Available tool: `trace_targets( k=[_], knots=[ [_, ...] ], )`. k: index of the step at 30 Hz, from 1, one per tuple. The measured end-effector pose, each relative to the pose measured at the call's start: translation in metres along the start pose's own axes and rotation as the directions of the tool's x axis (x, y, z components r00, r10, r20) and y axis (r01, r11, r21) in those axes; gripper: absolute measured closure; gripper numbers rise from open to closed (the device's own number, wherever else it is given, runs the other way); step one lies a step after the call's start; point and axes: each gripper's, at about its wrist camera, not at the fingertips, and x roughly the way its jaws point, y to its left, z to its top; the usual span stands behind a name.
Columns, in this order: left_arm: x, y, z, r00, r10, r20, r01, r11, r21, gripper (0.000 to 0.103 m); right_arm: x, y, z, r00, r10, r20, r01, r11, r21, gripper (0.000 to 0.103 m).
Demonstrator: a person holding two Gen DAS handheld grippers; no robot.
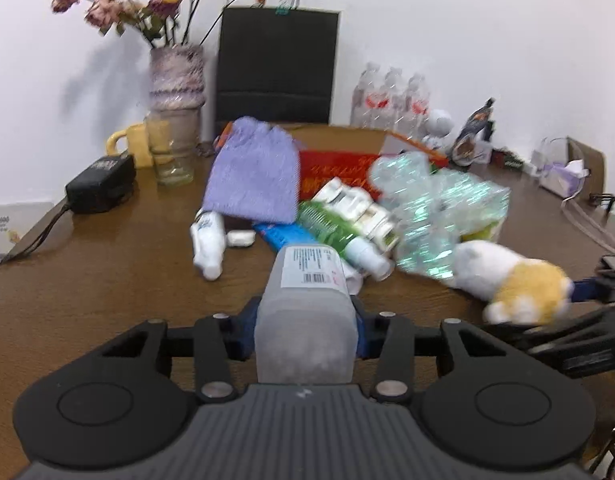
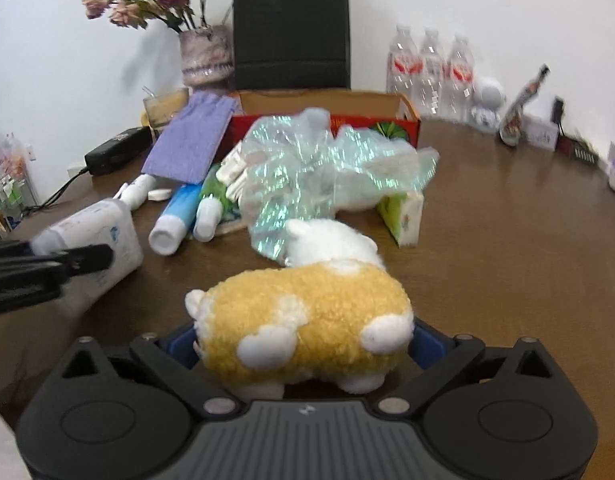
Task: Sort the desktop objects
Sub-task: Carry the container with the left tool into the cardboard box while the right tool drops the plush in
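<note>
The left gripper point(image 1: 306, 322) is clamped on a translucent grey-white bottle point(image 1: 306, 312), whose base fills the gap between the blue pads and hides the fingertips; its white label carries a barcode and lines of print too blurred to read. The right gripper point(image 2: 305, 340) grips a yellow-and-white plush toy point(image 2: 307, 320) by its body, the toy's head pointing away from the camera so its face is out of sight. Both held items sit above the brown wooden table point(image 2: 507, 240), in front of a heap of loose things. In that heap an iridescent cellophane wrapper point(image 2: 327, 168) covers much of what lies beneath it, and a purple knitted pouch point(image 1: 253, 172) overlaps a white bottle point(image 1: 207, 240) and a blue tube point(image 2: 179, 212). A green spray bottle point(image 1: 339, 236) shows a patterned label with no legible words. Behind stands a red cardboard box point(image 2: 399, 128) with yellow characters smeared by motion blur, a black paper bag point(image 1: 275, 64) and three water bottles point(image 2: 431, 68) with red labels, brand unreadable.
</note>
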Motion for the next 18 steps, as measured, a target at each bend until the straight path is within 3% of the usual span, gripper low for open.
trace_targets(
  k=[2, 7, 12, 15, 18],
  knots=[
    [-0.008, -0.004, 0.003, 0.999, -0.026, 0.032, 0.025, 0.999, 0.029, 0.059, 0.008, 0.0, -0.002, 1.0, 0.009, 0.01, -0.009, 0.999, -0.051, 0.005],
    [-0.007, -0.005, 0.003, 0.999, -0.032, 0.032, 0.031, 0.999, 0.005, 0.059, -0.004, -0.013, -0.004, 0.996, 0.071, 0.055, -0.072, 0.997, 0.032, 0.016],
    [-0.02, 0.0, 0.018, 0.996, -0.042, 0.077, 0.044, 0.998, -0.037, 0.059, -0.054, -0.013, -0.002, 0.985, 0.123, 0.125, -0.122, 0.992, -0.012, 0.016],
    [-0.021, 0.008, 0.043, 0.992, -0.043, 0.118, 0.047, 0.998, -0.031, 0.059, -0.094, -0.018, 0.014, 0.965, 0.107, 0.24, -0.103, 0.994, -0.028, 0.016],
    [-0.007, 0.02, 0.095, 0.983, -0.061, 0.17, 0.067, 0.997, -0.027, 0.059, -0.107, -0.027, 0.047, 0.937, 0.077, 0.342, -0.071, 0.997, -0.028, 0.015]
  ],
)
